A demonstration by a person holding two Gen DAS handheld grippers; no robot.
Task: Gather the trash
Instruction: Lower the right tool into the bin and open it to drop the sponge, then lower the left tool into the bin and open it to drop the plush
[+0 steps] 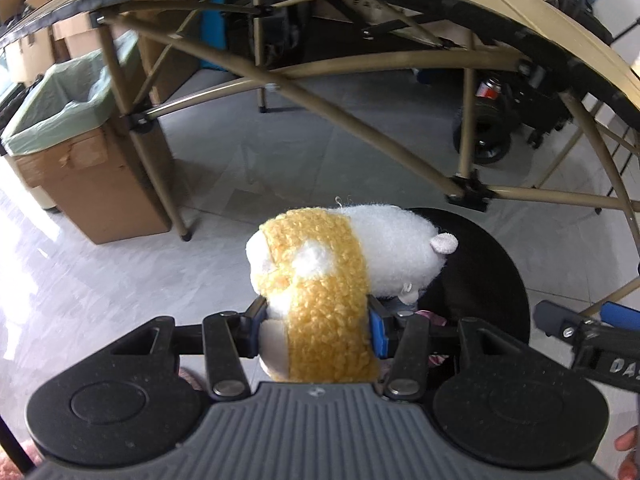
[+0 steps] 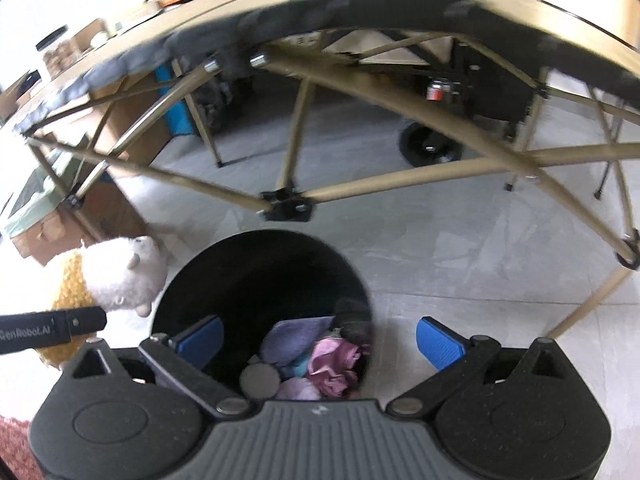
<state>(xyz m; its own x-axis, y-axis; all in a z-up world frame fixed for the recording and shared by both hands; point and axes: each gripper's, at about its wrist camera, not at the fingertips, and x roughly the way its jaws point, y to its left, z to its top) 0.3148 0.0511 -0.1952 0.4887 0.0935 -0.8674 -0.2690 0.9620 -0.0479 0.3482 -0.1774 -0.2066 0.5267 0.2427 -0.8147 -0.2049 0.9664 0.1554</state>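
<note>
Fuzzy yellow and white, one plush toy (image 1: 320, 280) sits pinched between the two blue pads of the left gripper (image 1: 316, 328), which presses in on both flanks of its yellow band. The toy hangs above the floor, just beside the near-left rim of the bin (image 2: 260, 276). Its pile is looped and woolly on the yellow part and smoother on the white, and one small pale ear shows on the right. The lower body is hidden behind the gripper housing.

One round bin, black with smooth walls, stands on the floor below both grippers. In the right wrist view its inside holds a heap of soft crumpled things (image 2: 320, 360): lilac, pink, a bit of blue-green and a dark lump against the wall. How many lie there is hard to tell, since the heap is partly covered by the gripper. One flat grey disc (image 2: 260, 380) shows at the near edge.

Right gripper (image 2: 320, 340) stands over the bin mouth with its jaws spread as wide as they go, nothing between the two ribbed blue pads.

Pale grey tiles cover the floor (image 1: 280, 152). One folding table (image 1: 360, 12) arches over the scene, with a tan top, a dark edge and crossed tan tubes held by black joints. At left stands one cardboard box (image 1: 100, 184) lined with a thin green bag. Black wheels and a red can under the table are blurred and partly hidden by the tubes.
</note>
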